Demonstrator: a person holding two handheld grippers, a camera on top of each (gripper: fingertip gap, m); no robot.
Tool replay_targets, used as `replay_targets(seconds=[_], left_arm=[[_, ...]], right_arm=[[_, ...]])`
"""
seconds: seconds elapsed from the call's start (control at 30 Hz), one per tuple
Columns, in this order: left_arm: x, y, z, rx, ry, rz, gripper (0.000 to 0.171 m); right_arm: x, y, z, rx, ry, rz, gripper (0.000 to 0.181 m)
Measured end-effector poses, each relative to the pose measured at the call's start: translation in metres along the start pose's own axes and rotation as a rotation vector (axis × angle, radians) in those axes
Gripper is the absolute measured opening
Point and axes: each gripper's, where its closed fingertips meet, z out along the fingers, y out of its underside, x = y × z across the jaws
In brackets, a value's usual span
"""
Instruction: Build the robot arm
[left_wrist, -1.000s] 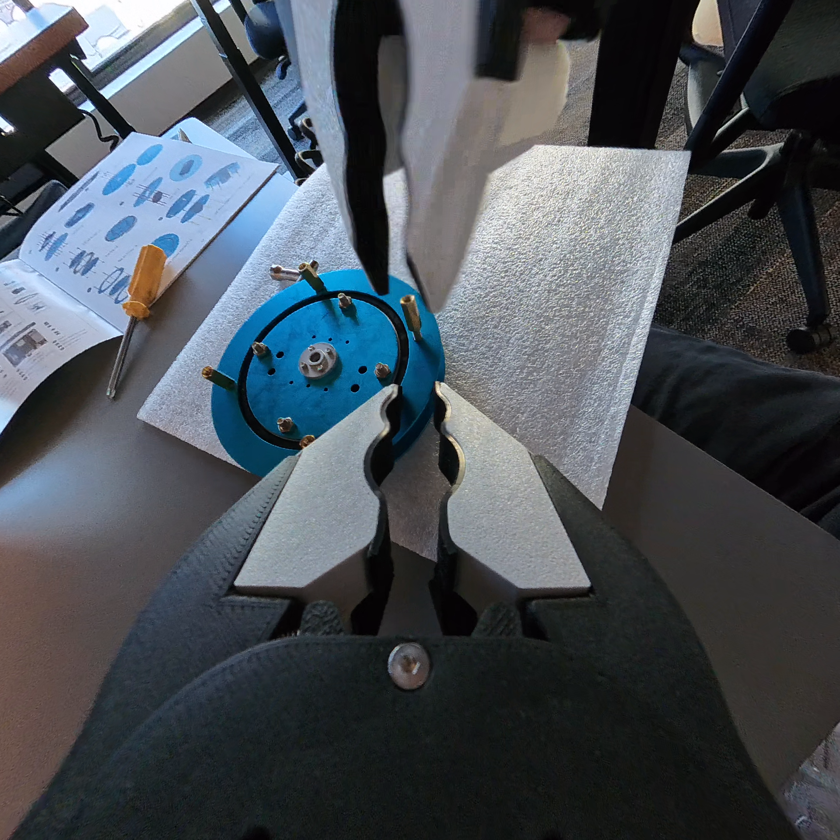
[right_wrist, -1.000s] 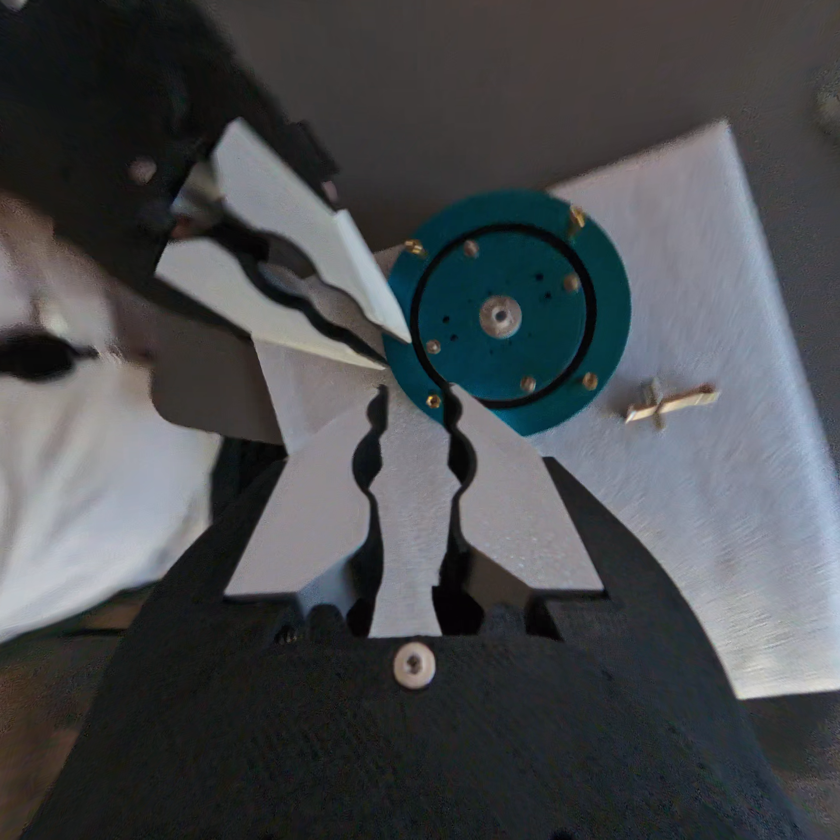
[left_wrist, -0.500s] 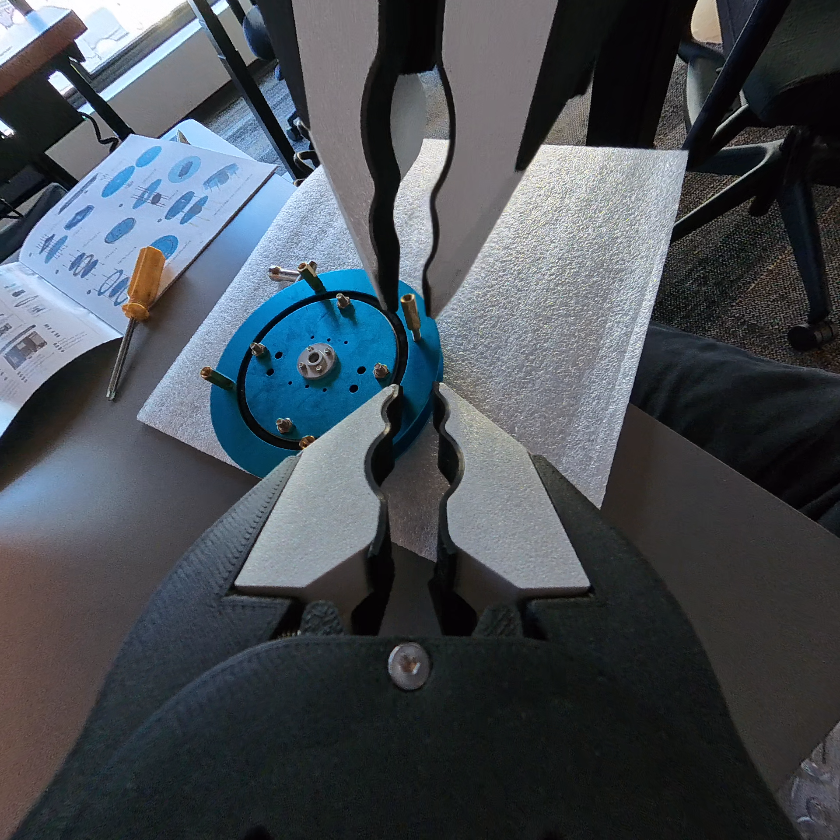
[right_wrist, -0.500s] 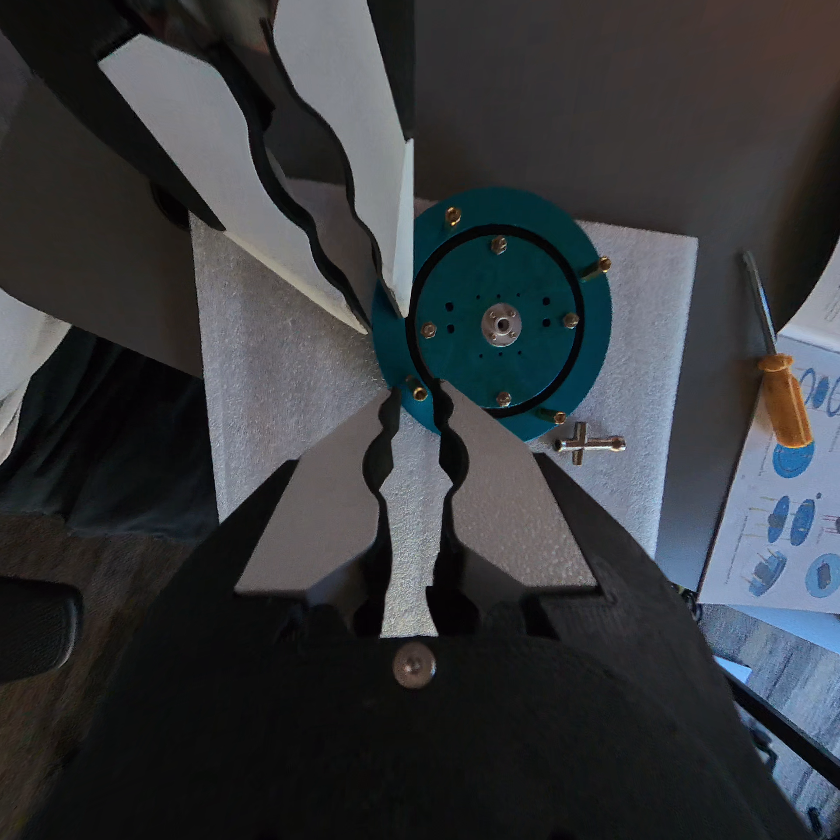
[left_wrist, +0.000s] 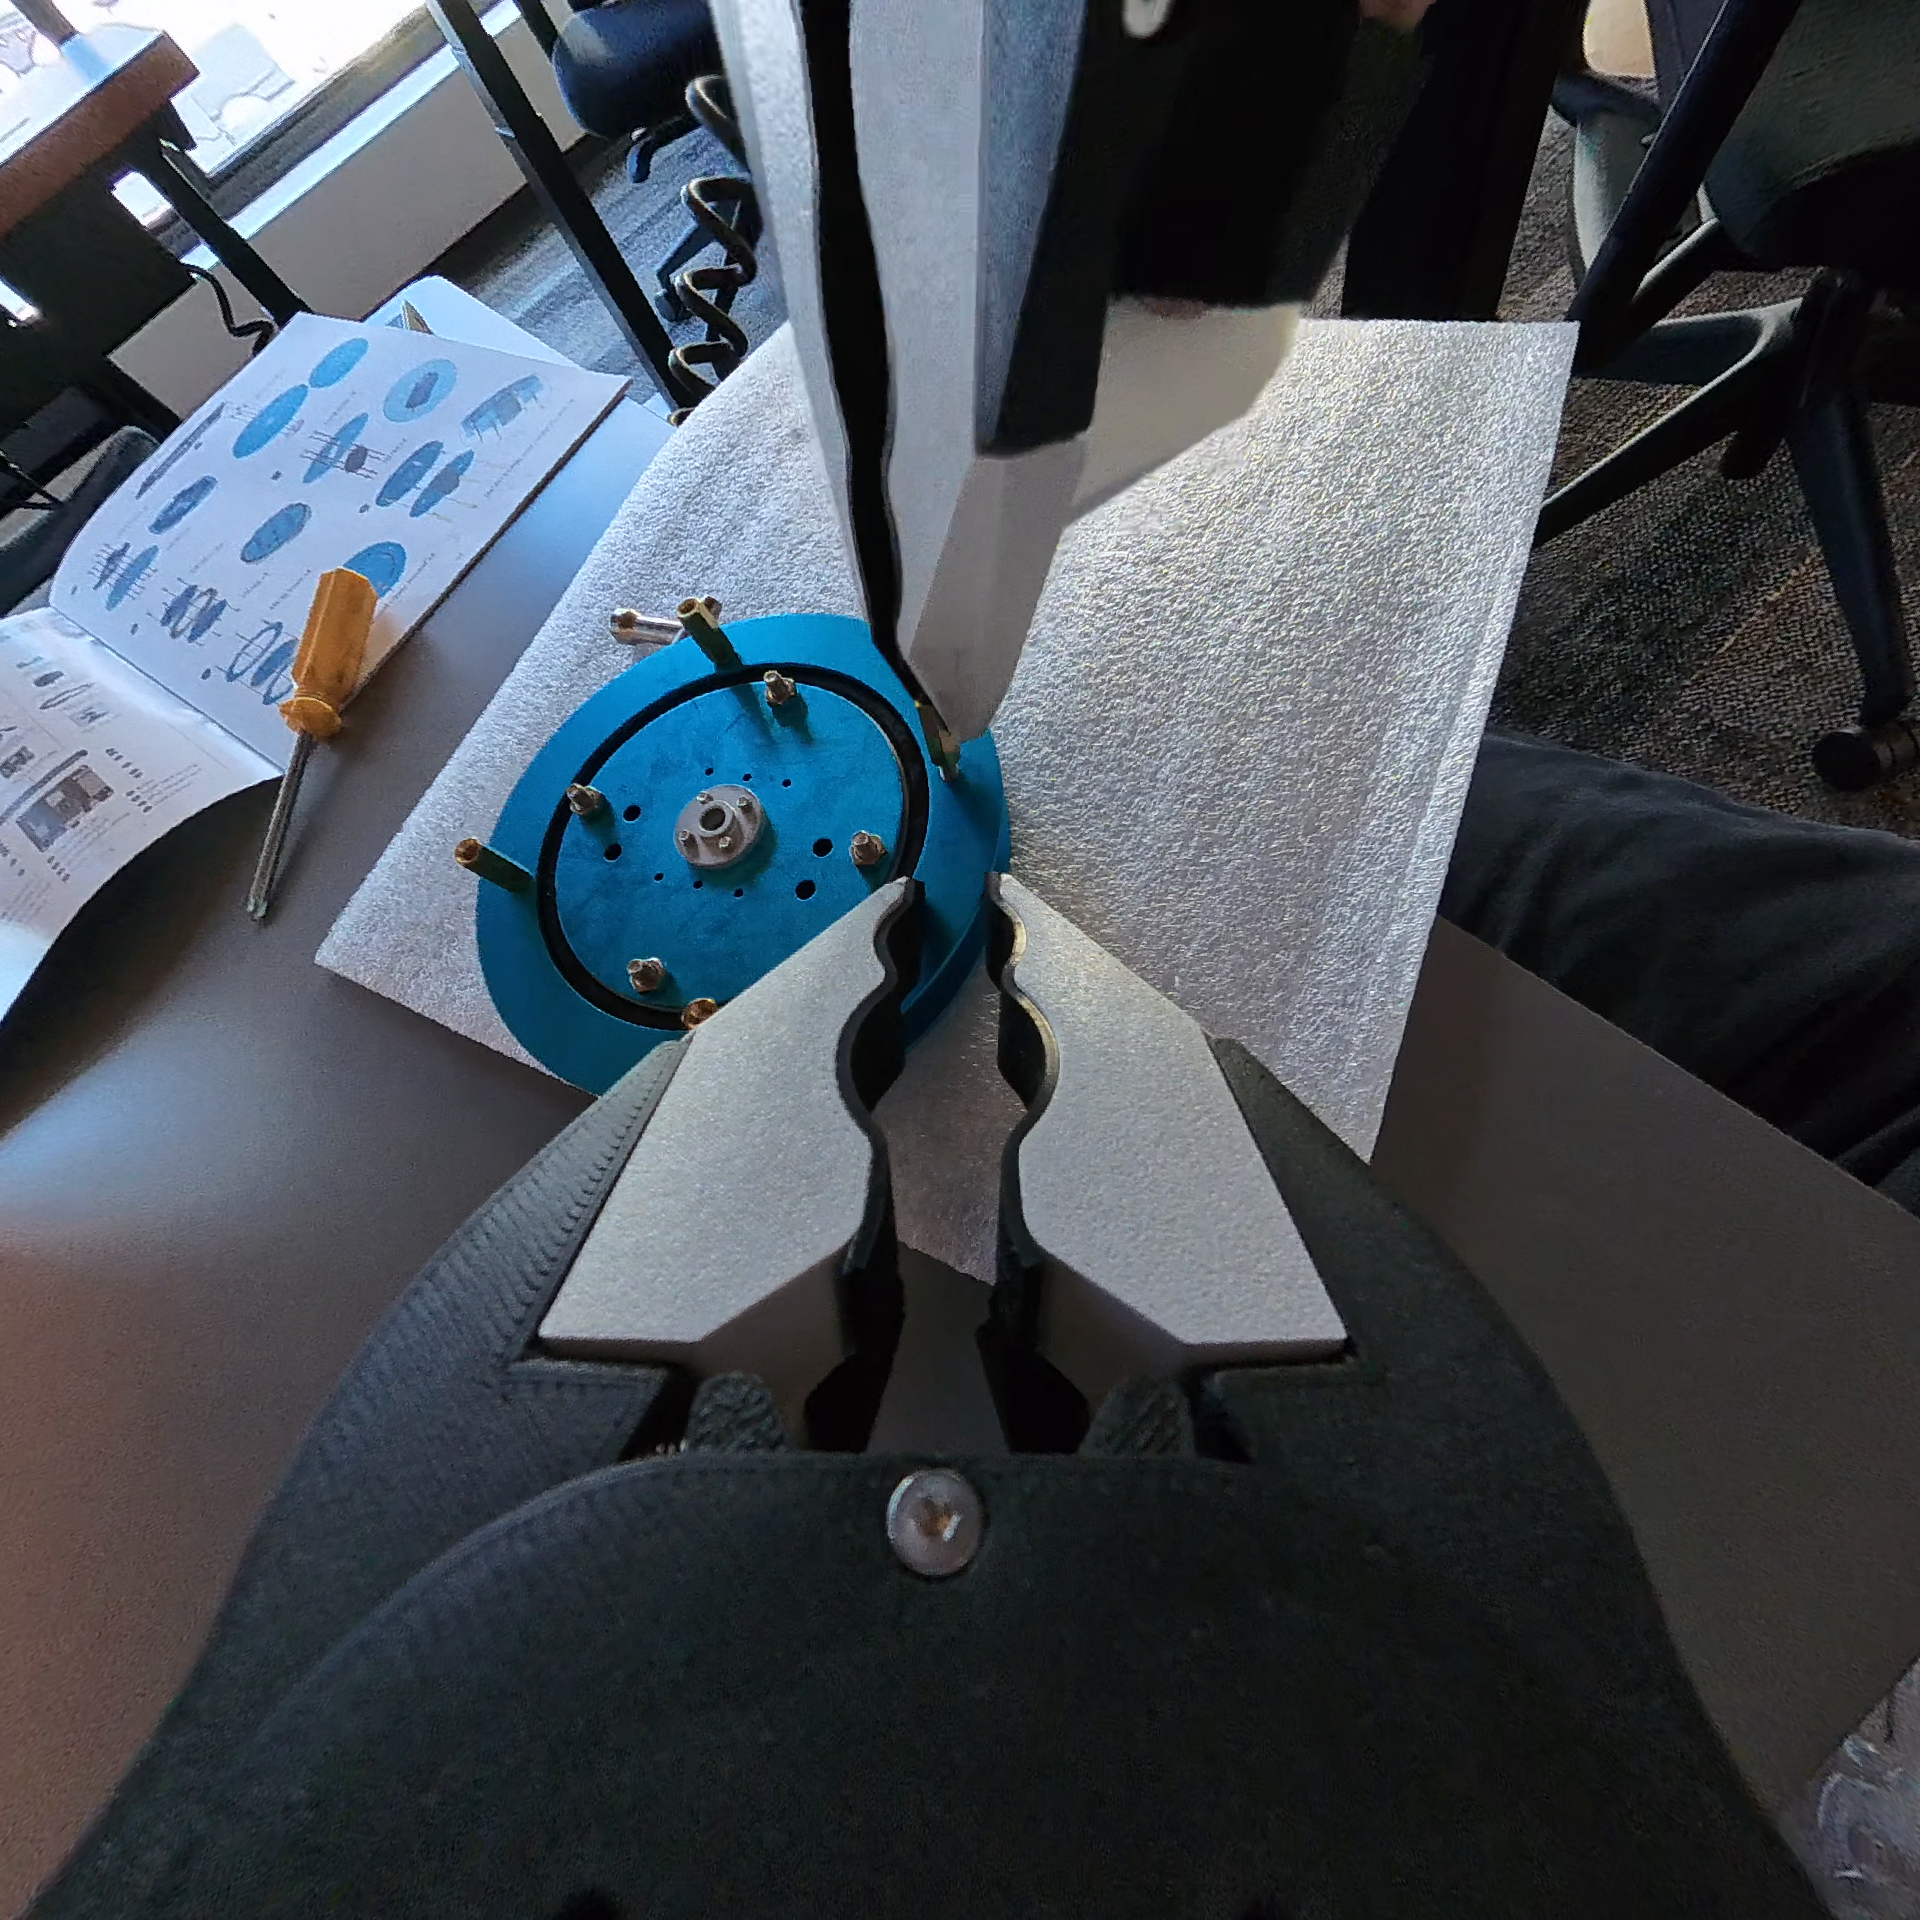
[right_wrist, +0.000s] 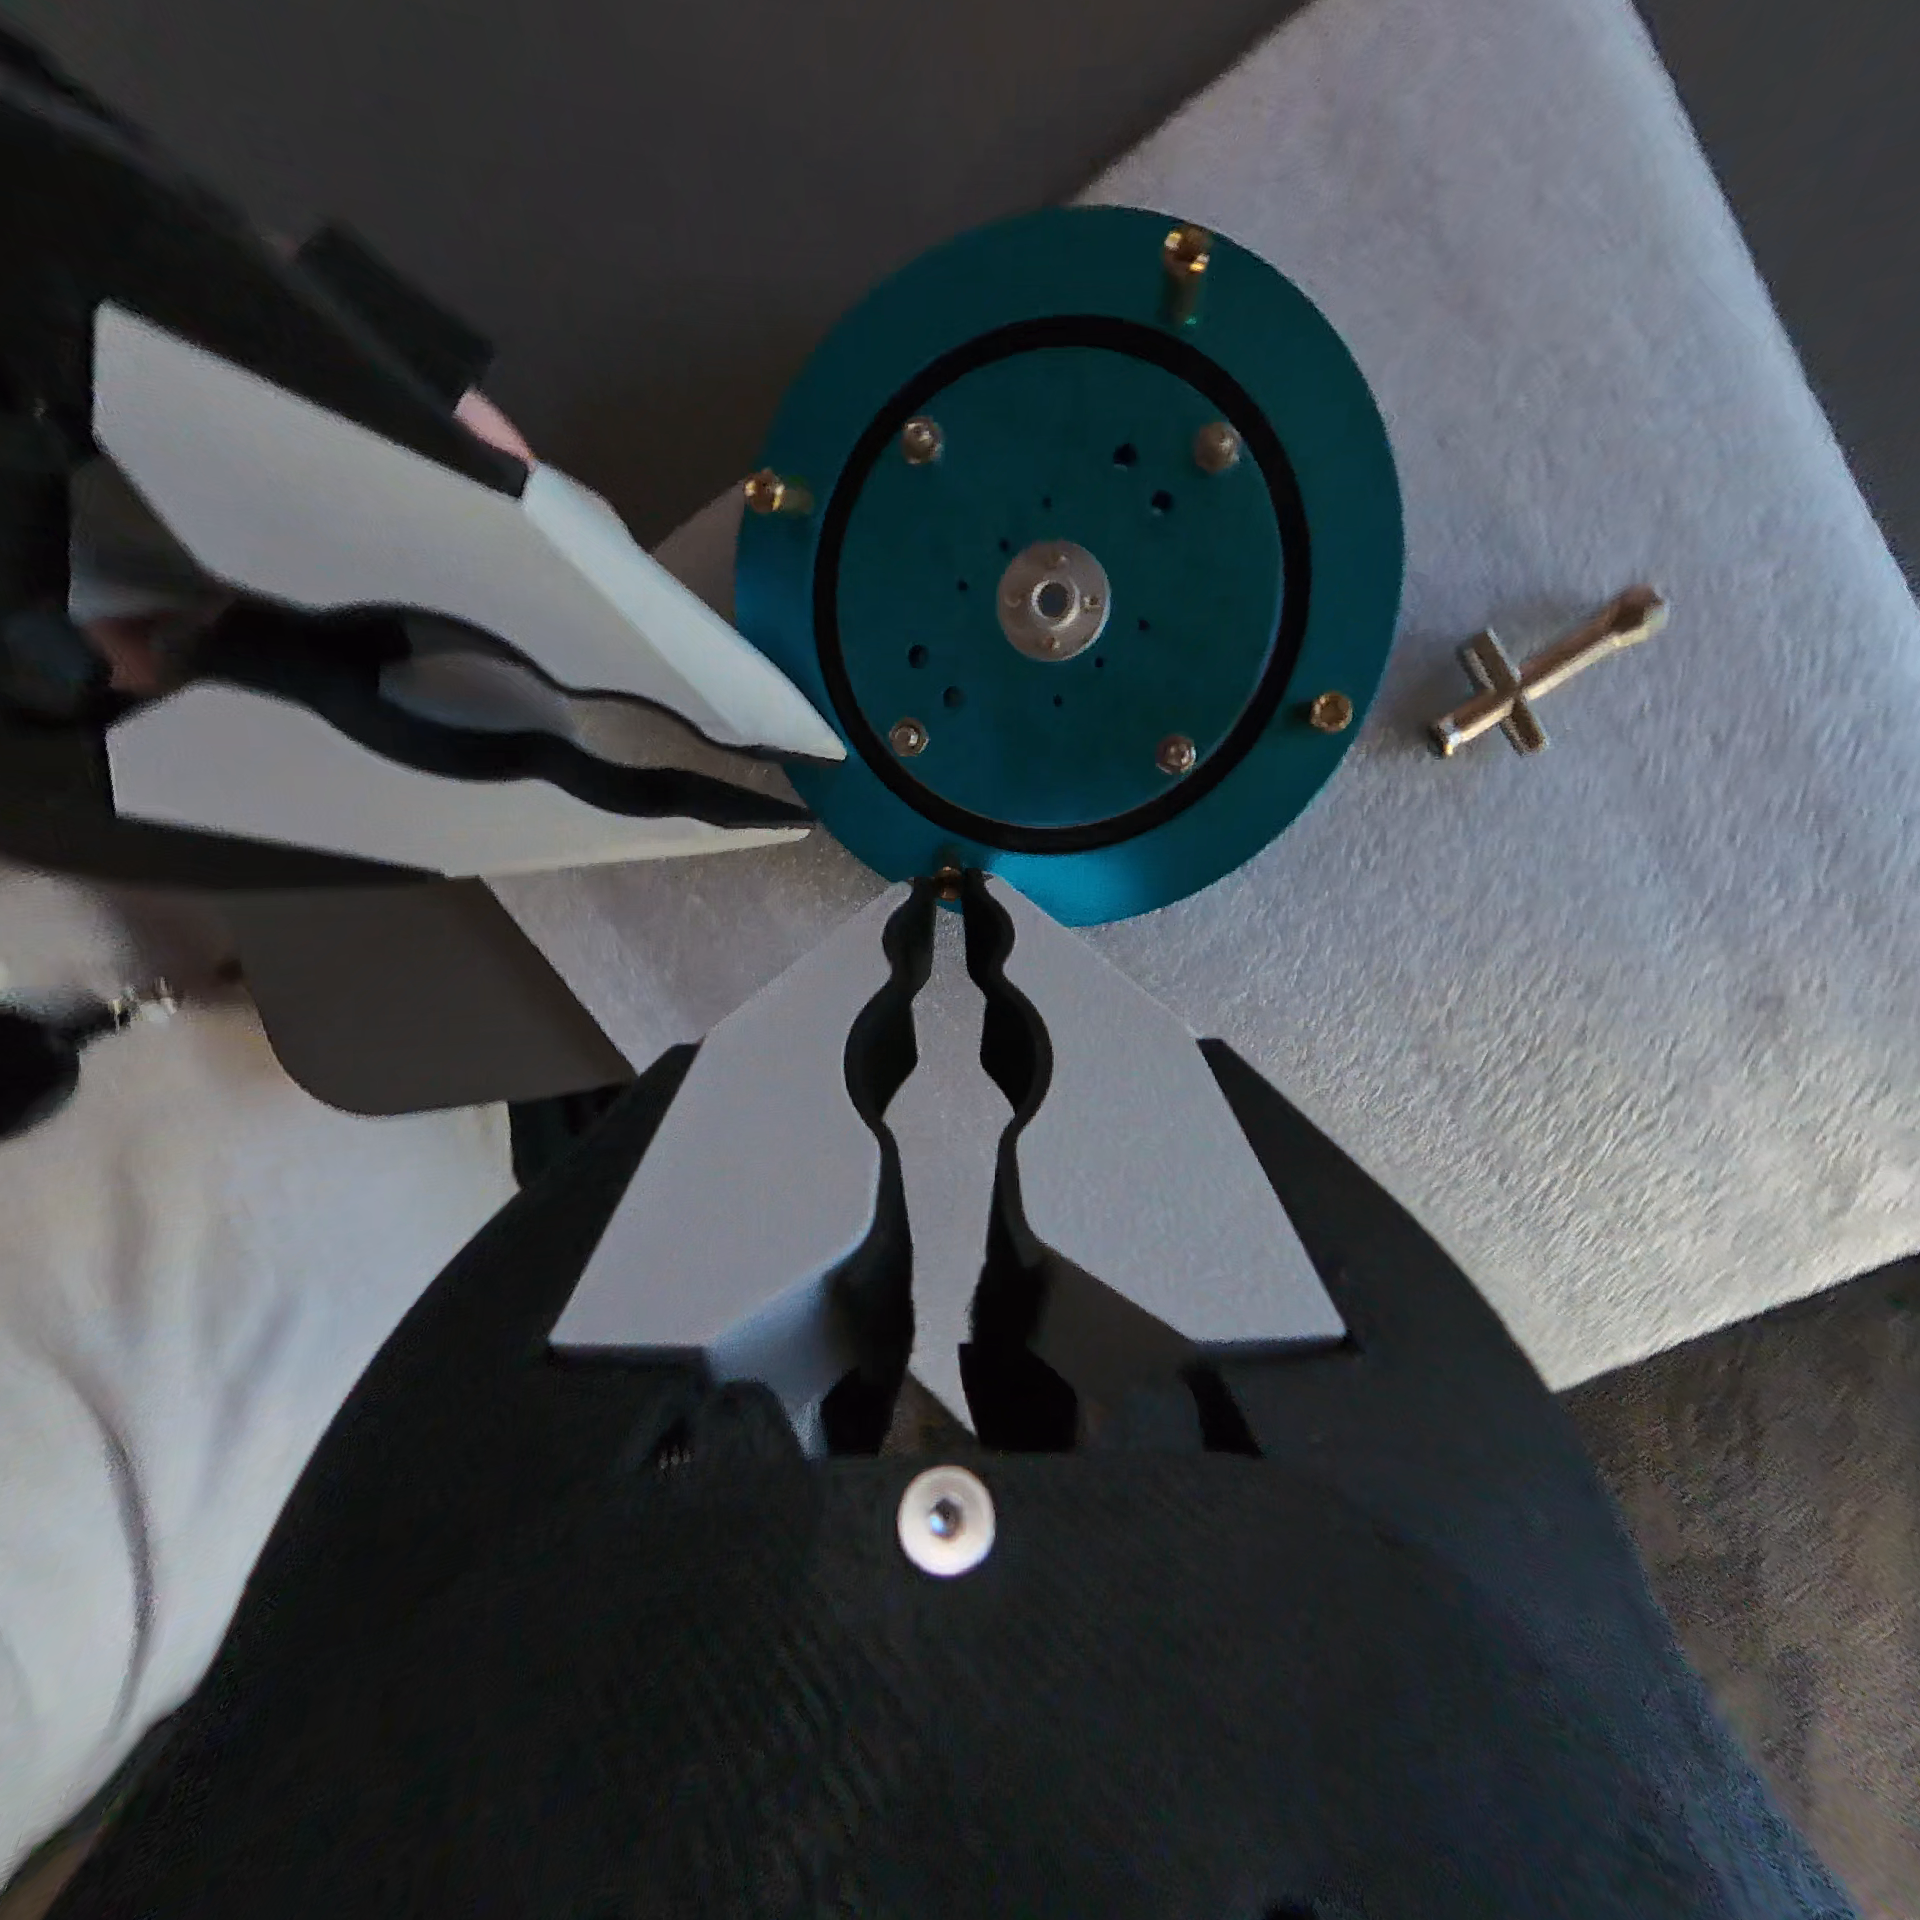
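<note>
My right claw is pinching a brass post at the rim of the blue disc; my left claw is hovering slightly spread, holding nothing, at this disc's opposite rim; the disc is lying on a foam sheet on the counter.

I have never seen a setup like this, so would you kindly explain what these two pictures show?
A person holds two hand-held grippers, each with a camera looking along its fingers. The left hand-held gripper, slightly open, rests at the edge of a blue disc lying on a white foam sheet. From above, the right hand-held gripper pinches a brass standoff on the disc's rim. A yellow-handled screwdriver lies on an open manual; a small cross-shaped wrench lies on the foam.
</note>
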Motion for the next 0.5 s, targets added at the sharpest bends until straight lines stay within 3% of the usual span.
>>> replay_targets(seconds=[0.17, 0.27, 0.3, 0.33, 0.5], left_arm=[[-0.001, 0.000, -0.001, 0.003, -0.015, 0.006, 0.009], [-0.001, -0.001, -0.001, 0.005, -0.009, 0.001, 0.009], [-0.001, 0.000, -0.001, 0.003, -0.005, 0.001, 0.009], [-0.001, -0.001, -0.001, 0.004, -0.006, -0.001, 0.009], [0.001, -0.002, -0.004, 0.018, 0.045, -0.061, 0.011]], right_arm=[[0.000, -0.003, 0.001, 0.101, 0.040, 0.194, 0.005], [-0.001, -0.009, 0.000, 0.233, -0.013, 0.067, 0.010], [-0.001, -0.013, -0.003, 0.311, -0.031, 0.027, 0.027], [0.000, -0.016, -0.007, 0.401, -0.036, -0.014, 0.032], [-0.007, -0.010, -0.008, 0.696, -0.042, -0.136, 0.036]])
